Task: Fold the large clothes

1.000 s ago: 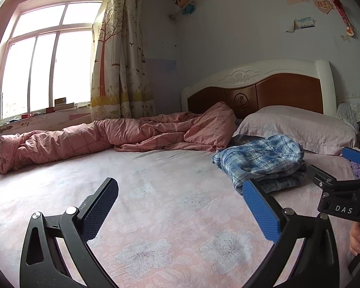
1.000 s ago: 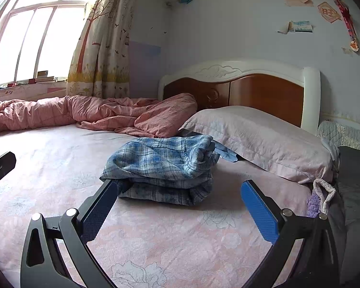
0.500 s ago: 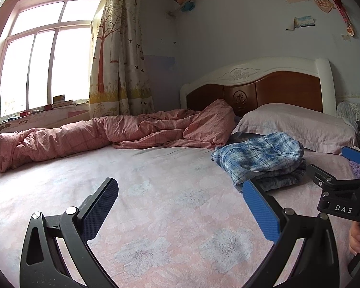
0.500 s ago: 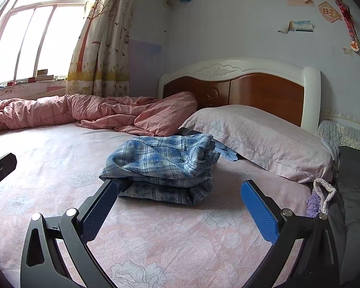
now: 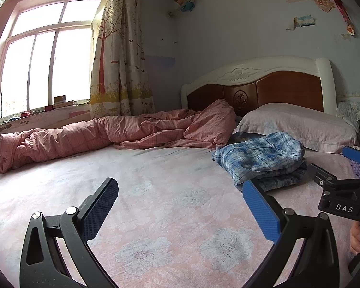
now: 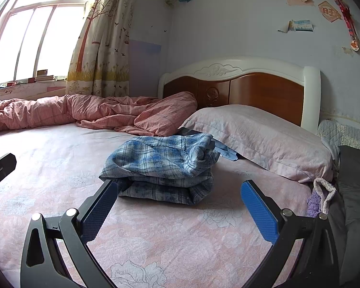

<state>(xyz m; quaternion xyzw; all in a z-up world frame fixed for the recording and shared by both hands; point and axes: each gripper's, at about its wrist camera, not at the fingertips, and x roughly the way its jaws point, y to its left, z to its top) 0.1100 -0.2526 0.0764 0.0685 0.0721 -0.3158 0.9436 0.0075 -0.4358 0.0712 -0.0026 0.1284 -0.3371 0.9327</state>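
Observation:
A folded blue plaid garment [image 6: 165, 165] lies in a neat stack on the pink floral bed sheet [image 6: 170, 235], just in front of the pillow; it also shows in the left wrist view [image 5: 264, 160] at the right. My right gripper [image 6: 177, 206] is open and empty, hovering just short of the stack, with its fingers apart on either side. My left gripper [image 5: 180, 206] is open and empty over bare sheet, to the left of the stack. The right gripper's body [image 5: 336, 192] shows at the right edge of the left wrist view.
A crumpled pink duvet [image 5: 112, 134] lies along the far side of the bed under the window. A grey-pink pillow [image 6: 259, 136] leans by the wooden headboard [image 6: 264, 91]. Dark clothing [image 6: 352, 192] and a purple item [image 6: 316, 201] sit at the bed's right edge.
Both grippers have lowered and tilted slightly; the stack and bedding sit a little higher in both views. Both stay open and the folded garment has not moved.

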